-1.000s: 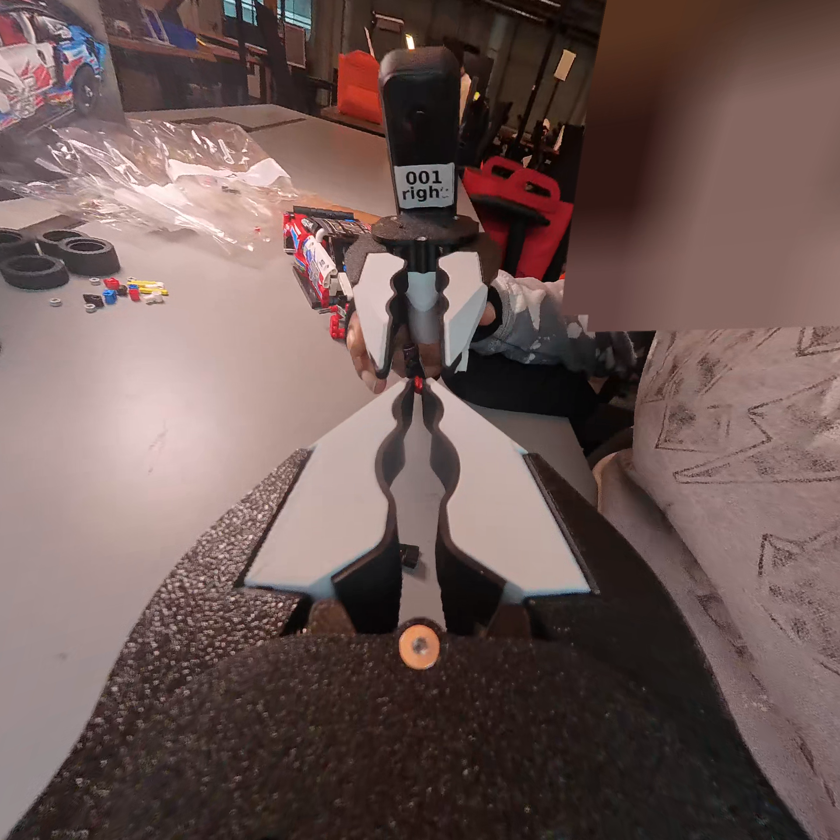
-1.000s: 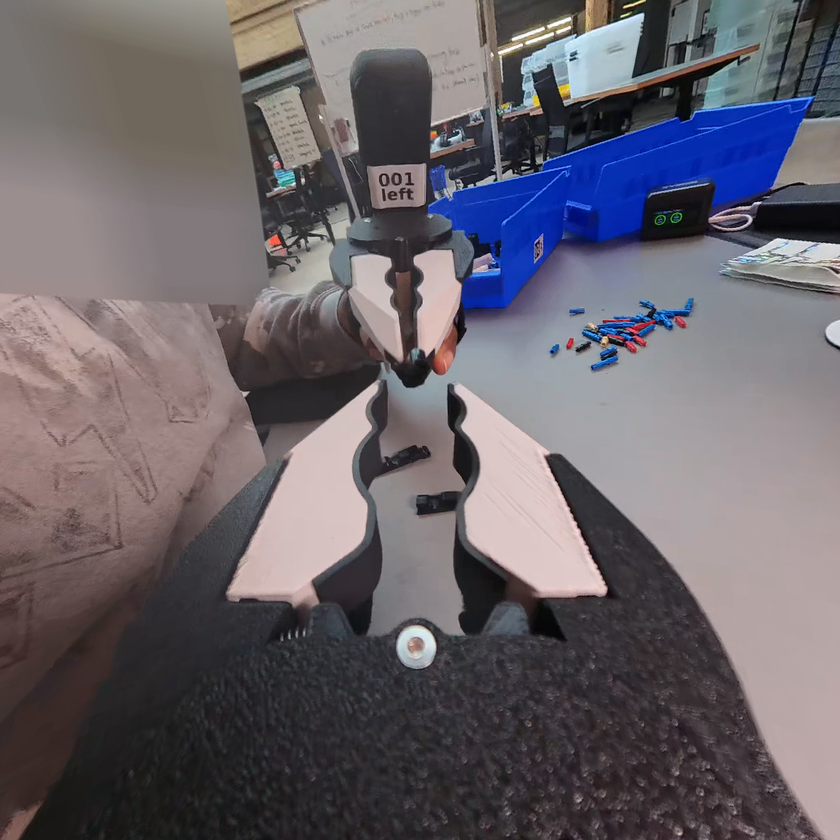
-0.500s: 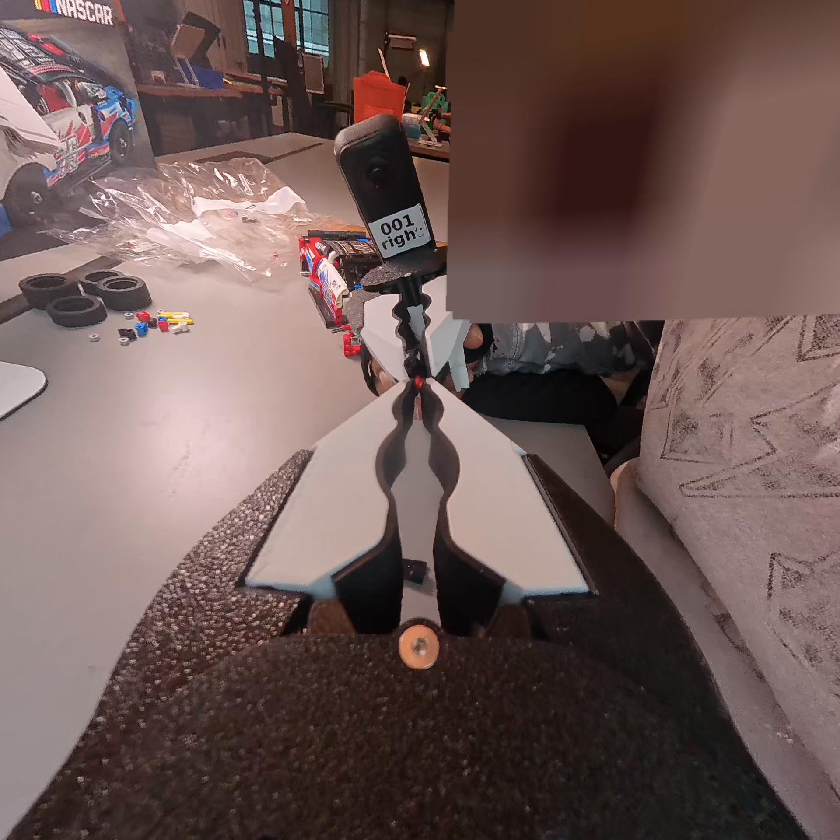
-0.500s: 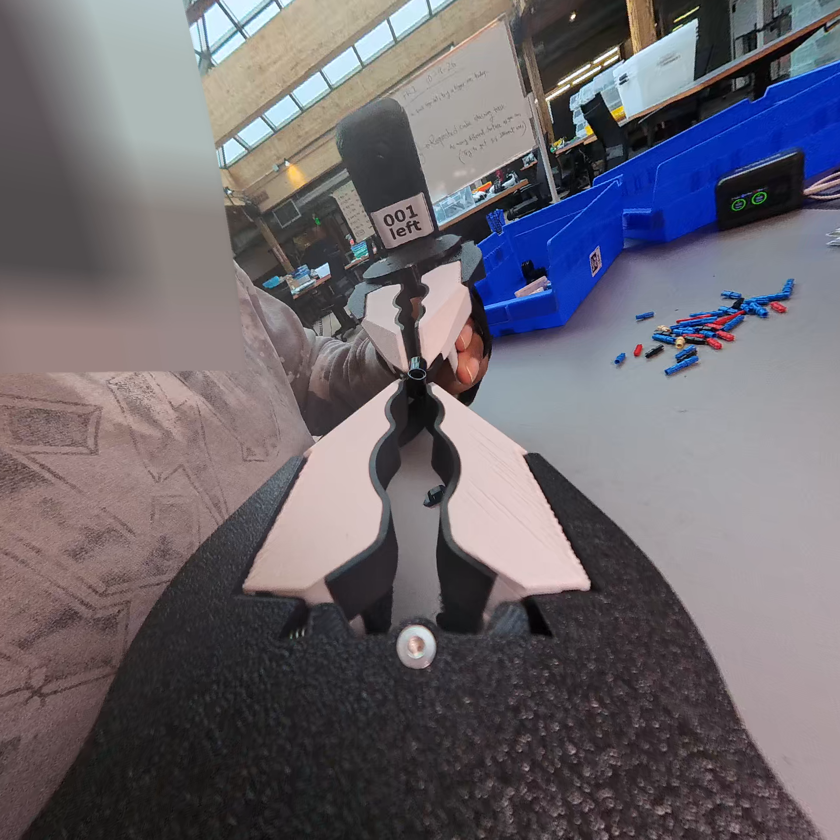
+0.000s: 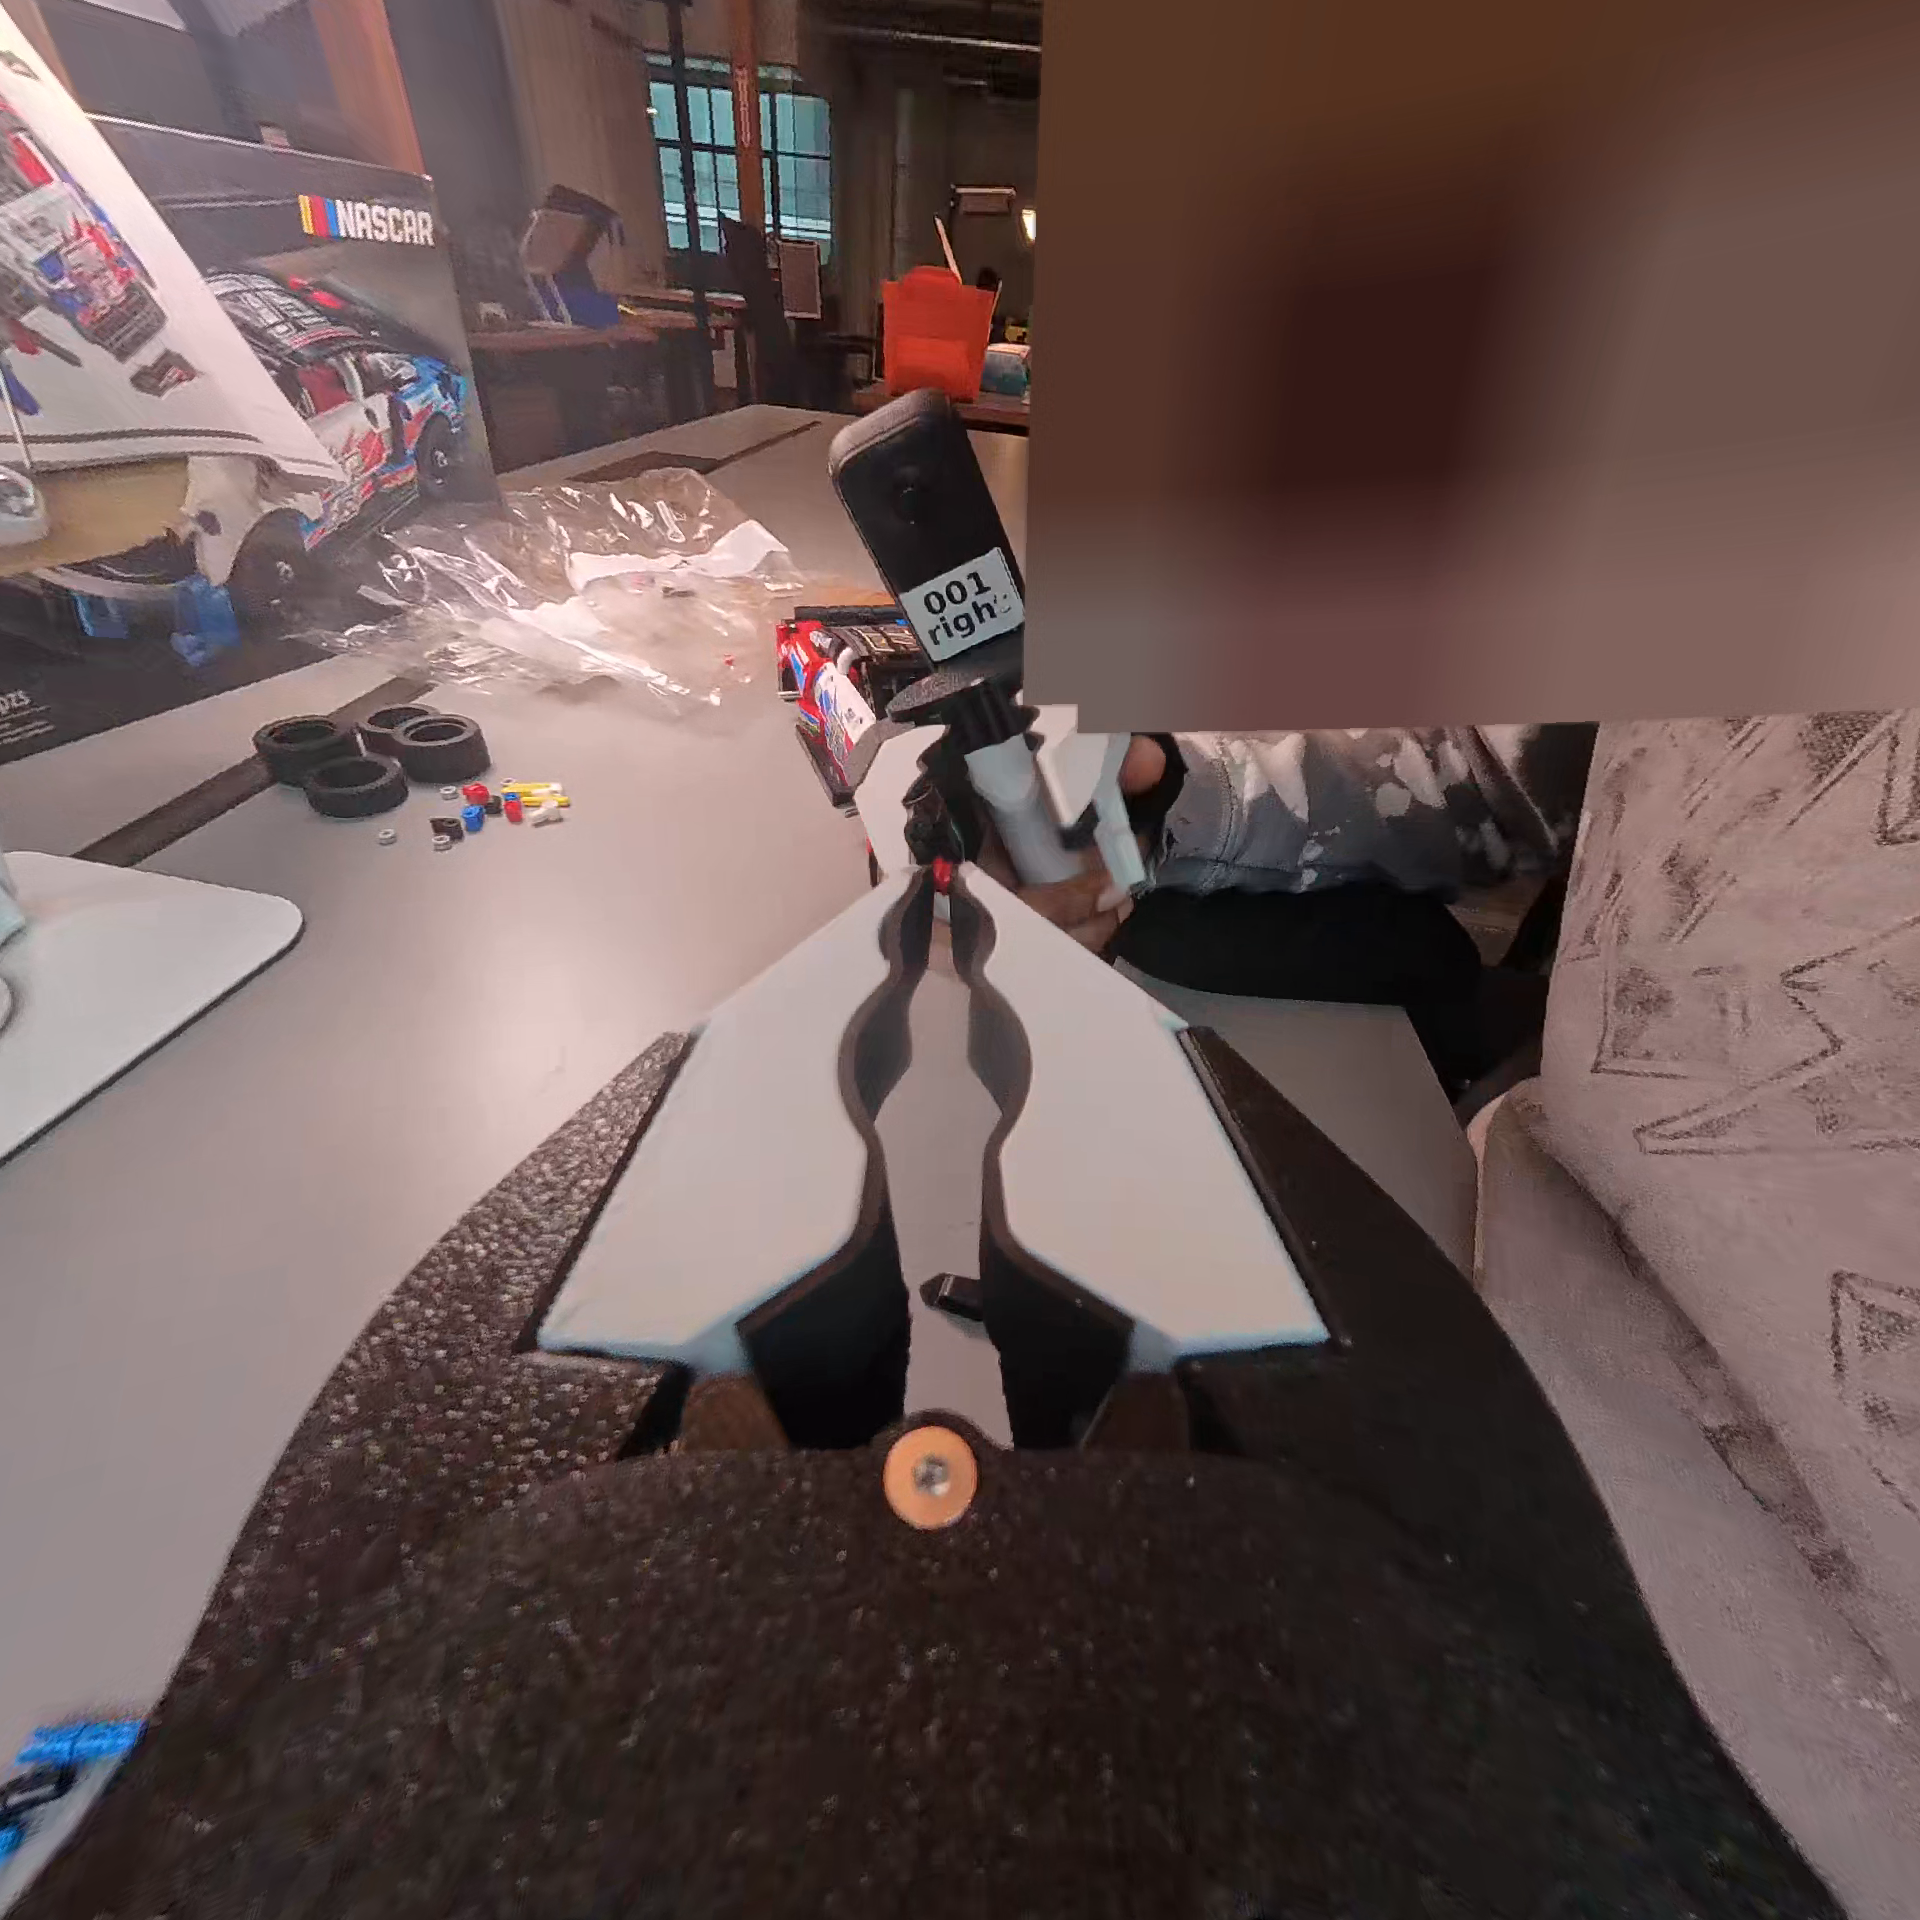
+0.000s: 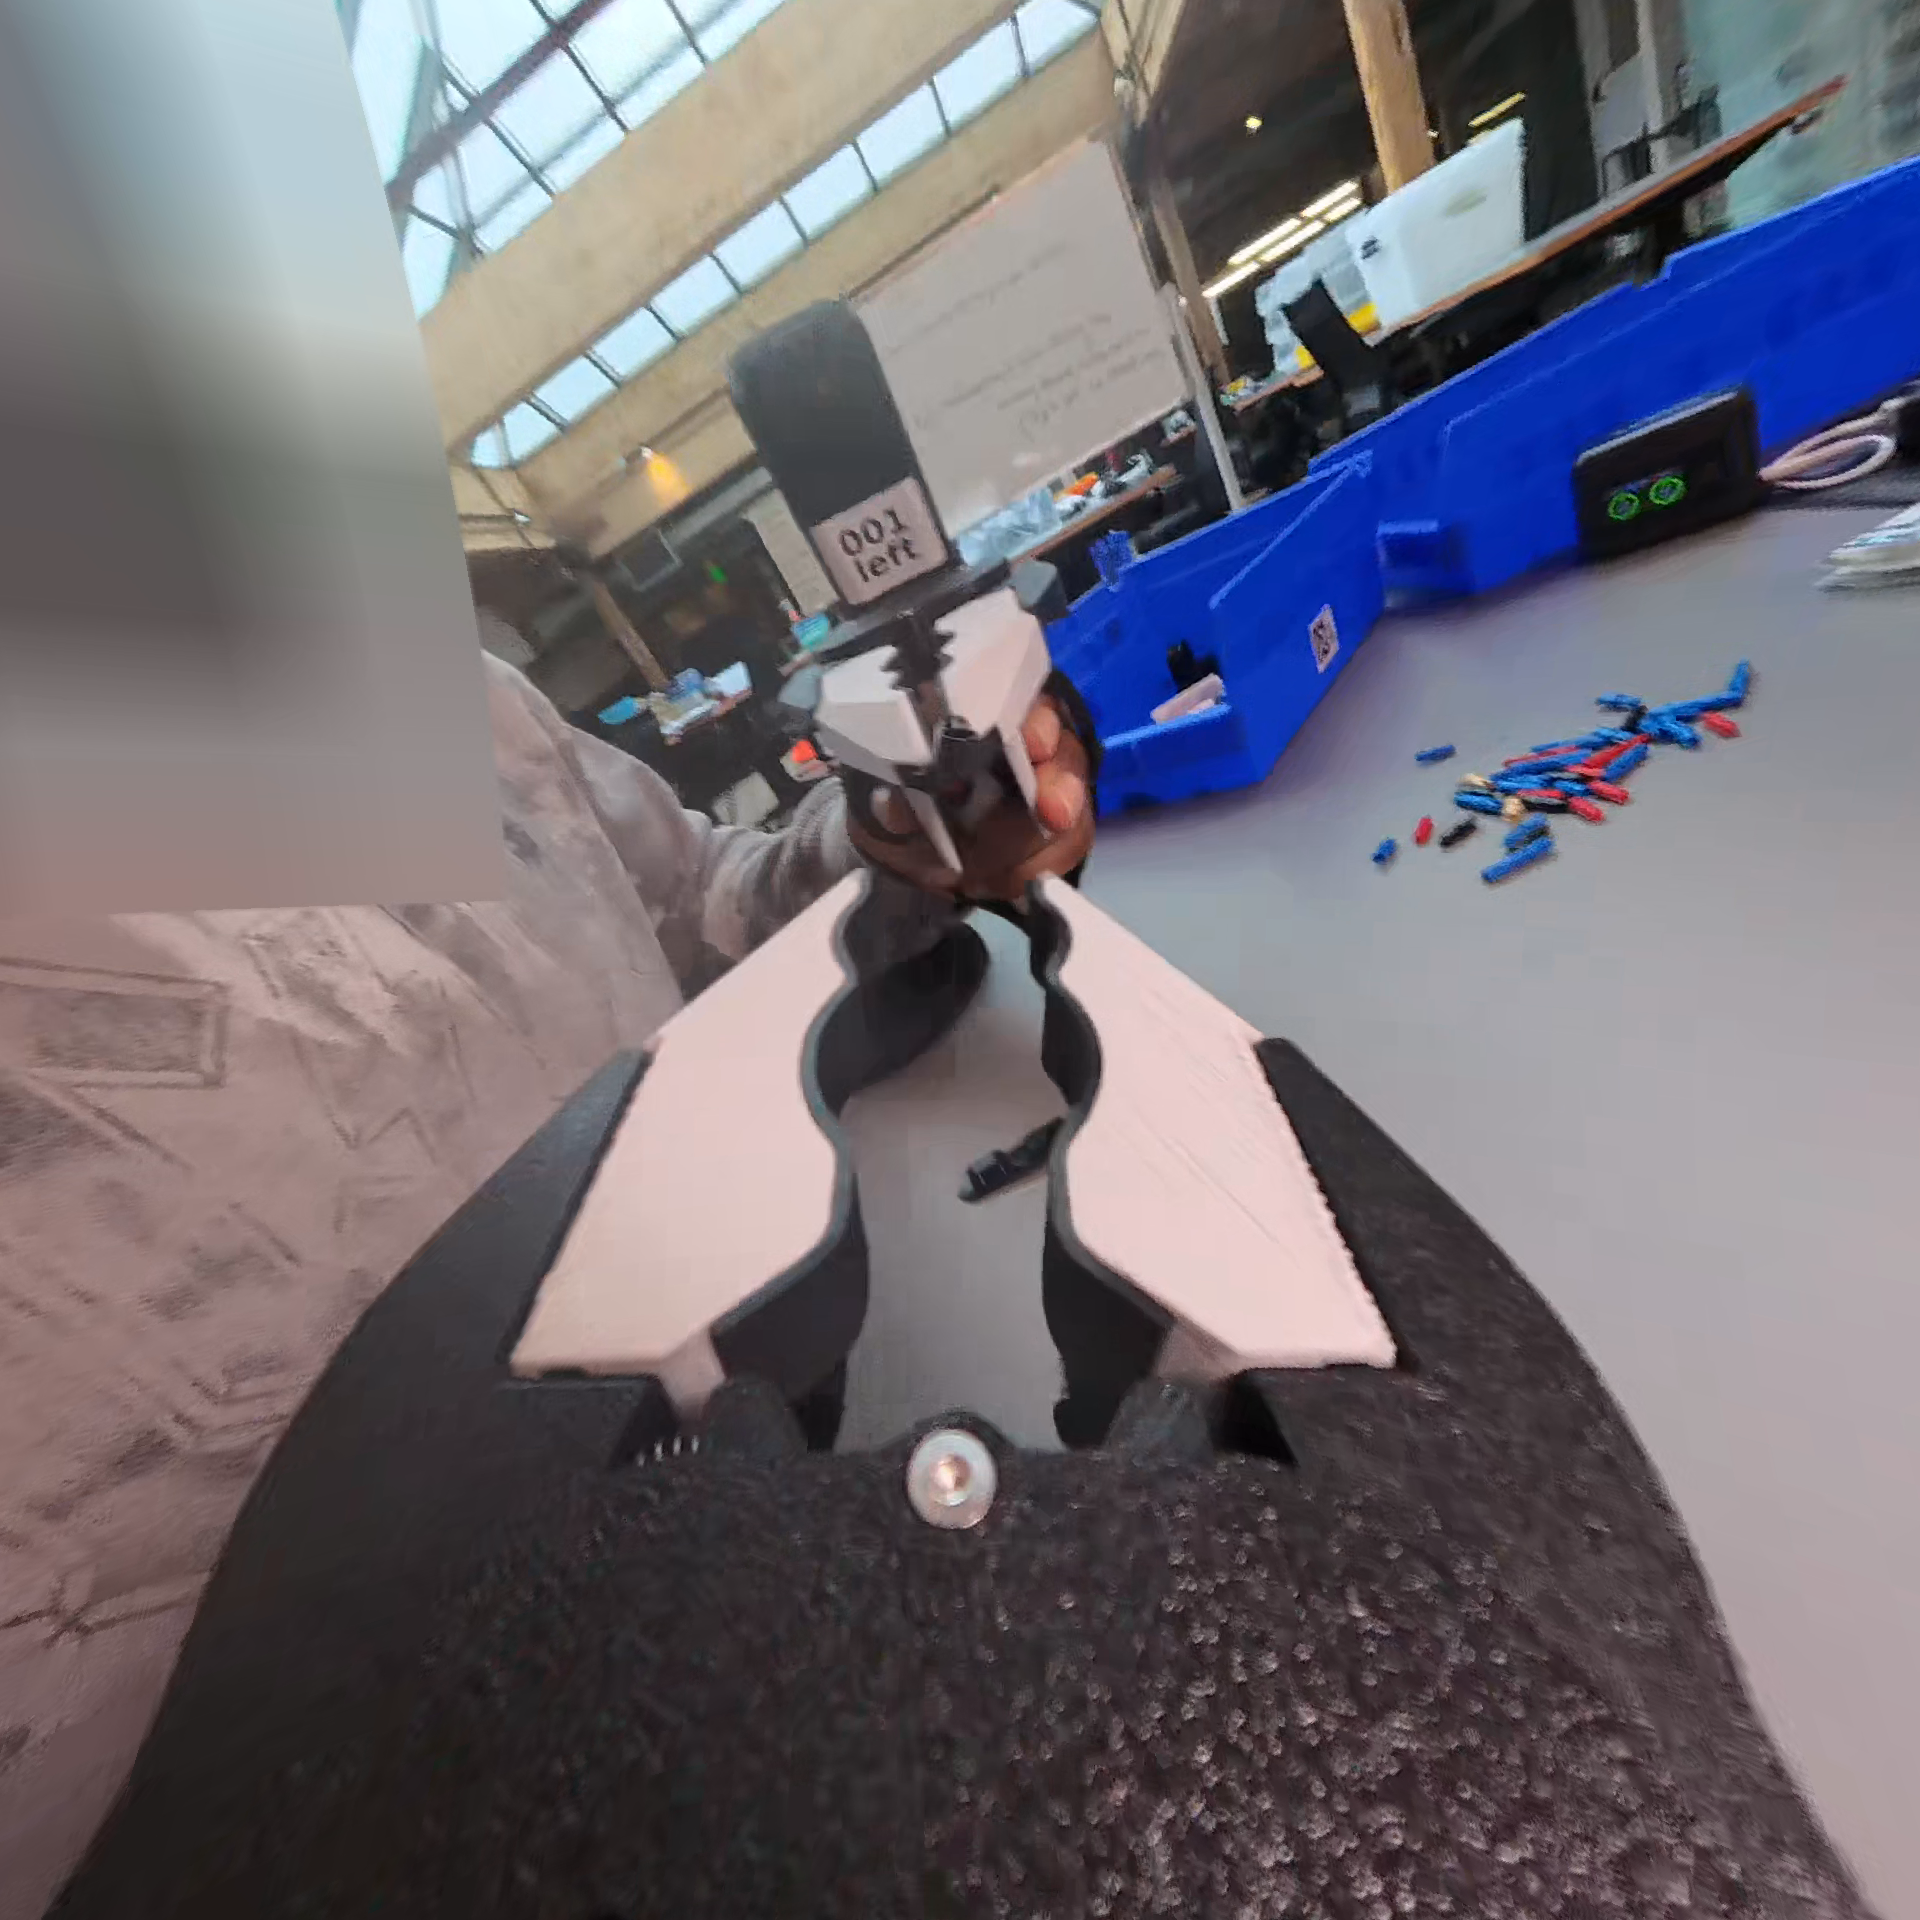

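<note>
My left gripper (image 5: 940,883) is shut on a small black piece with a red pin (image 5: 942,873) and holds it above the grey table (image 5: 520,1039). It also shows in the right wrist view (image 6: 961,764), with the black piece (image 6: 961,746) at its tips. My right gripper (image 6: 951,899) is open and empty, its tips just in front of the left gripper's tips. It faces me in the left wrist view (image 5: 1003,873), held by a hand. A small black part (image 6: 1008,1158) lies on the table below, also in the left wrist view (image 5: 961,1294).
Three black tyres (image 5: 369,753), small coloured parts (image 5: 499,810), crumpled plastic bags (image 5: 603,592), a model car (image 5: 831,675) and a picture box (image 5: 260,343) lie on the left. Blue bins (image 6: 1351,582), a pile of blue and red pins (image 6: 1579,774) and a black device (image 6: 1662,488) lie on the right. My left and right fingertips are right by each other.
My right gripper was open, shut at the left gripper's tips half a second ago, and is open again. Both grippers have tilted upward. My left gripper stays shut on the piece.
</note>
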`<state>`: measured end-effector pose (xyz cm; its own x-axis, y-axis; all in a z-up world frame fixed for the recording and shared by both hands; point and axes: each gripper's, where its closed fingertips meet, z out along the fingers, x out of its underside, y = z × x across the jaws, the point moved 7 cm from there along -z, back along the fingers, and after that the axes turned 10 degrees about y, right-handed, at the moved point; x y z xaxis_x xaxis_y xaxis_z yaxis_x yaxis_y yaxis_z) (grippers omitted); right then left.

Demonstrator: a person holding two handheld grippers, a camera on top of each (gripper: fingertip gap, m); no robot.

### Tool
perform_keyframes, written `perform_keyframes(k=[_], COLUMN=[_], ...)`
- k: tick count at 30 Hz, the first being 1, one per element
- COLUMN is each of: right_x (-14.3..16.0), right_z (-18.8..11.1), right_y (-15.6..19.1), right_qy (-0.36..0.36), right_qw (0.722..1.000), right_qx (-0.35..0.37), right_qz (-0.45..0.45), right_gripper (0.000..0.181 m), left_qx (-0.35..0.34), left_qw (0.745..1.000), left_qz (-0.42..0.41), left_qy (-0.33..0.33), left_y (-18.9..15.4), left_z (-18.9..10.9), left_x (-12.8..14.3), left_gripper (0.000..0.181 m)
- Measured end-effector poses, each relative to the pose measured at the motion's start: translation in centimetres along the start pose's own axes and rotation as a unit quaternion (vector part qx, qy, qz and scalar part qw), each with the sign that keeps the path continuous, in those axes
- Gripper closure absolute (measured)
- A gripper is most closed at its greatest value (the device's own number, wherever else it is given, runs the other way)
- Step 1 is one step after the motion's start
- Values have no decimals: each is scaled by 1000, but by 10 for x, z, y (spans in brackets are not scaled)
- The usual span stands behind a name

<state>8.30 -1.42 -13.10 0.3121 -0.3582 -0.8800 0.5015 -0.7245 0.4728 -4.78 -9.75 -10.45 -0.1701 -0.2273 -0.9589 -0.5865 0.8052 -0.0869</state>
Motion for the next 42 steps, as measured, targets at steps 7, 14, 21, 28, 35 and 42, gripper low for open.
perform_keyframes(k=[7, 14, 21, 28, 35, 42], right_x=[-3, -8, -1, -5, -3, 3], right_z=[14, 11, -3, 6, 8, 14], right_y=[1, 3, 0, -2, 13, 29], right_qy=[-8, -63, -58, -40, 12, 99], right_qw=[1000, 998, 998, 999, 973, 899], right_qx=[0, -6, -5, 18, 143, 234], right_qz=[22, 29, 27, -9, -183, -358], right_gripper=[166, 176, 176, 176, 175, 175], left_qx=[13, -16, -34, -19, 102, 243], left_qw=[1000, 1000, 994, 1000, 971, 894], left_qz=[11, -3, -56, -18, -213, -373], left_qy=[24, -9, -88, -18, -26, -54], left_y=[-8, -10, 6, 3, 15, 14], left_z=[11, 12, -15, -6, -1, 18], left_x=[10, -1, -10, -2, 17, 32], left_gripper=[179, 180, 181, 181, 158, 171])
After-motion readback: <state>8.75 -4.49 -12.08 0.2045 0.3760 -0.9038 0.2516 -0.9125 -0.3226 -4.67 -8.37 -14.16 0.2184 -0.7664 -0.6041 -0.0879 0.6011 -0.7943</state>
